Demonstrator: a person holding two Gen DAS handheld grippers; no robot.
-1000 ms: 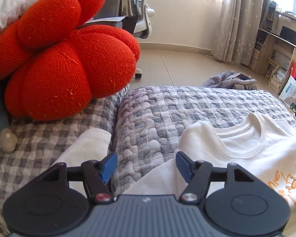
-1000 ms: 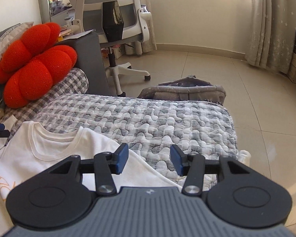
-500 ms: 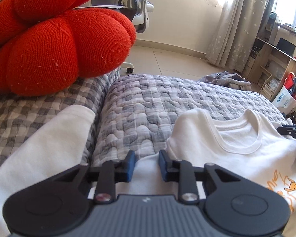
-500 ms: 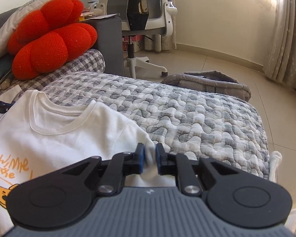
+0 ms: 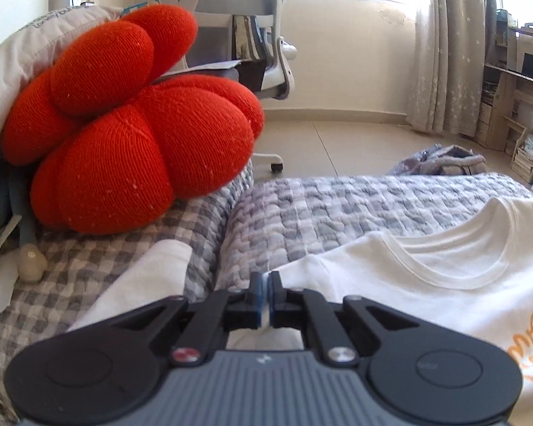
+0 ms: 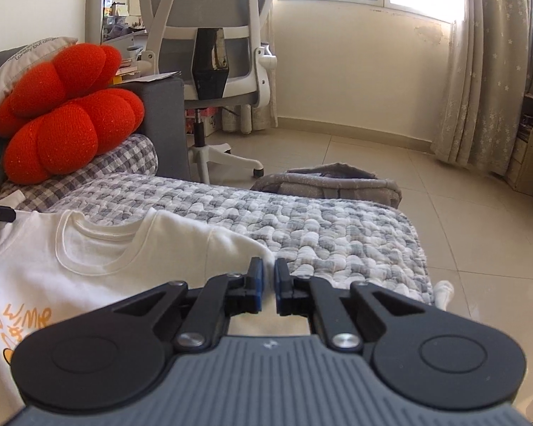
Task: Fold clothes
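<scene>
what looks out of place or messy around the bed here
A crumpled grey garment lies beyond the bed's far edge, seemingly on the floor. The white t-shirt lies flat on the quilt; nothing looks damaged.

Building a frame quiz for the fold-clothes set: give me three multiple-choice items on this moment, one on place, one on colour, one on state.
1. Where does the white T-shirt lie?
A. on the quilted grey cover
B. on the floor tiles
C. on the office chair

2. What colour is the print on its front?
A. blue
B. orange
C. green

3. How does the left gripper stand?
A. wide open above the shirt
B. shut on the red cushion
C. shut on the shirt's edge

Key: 1 A, the shirt is spread over the quilted grey cover. 2 B, orange lettering shows low on its front. 3 C, white cloth sits pinched between the closed blue pads.
</scene>
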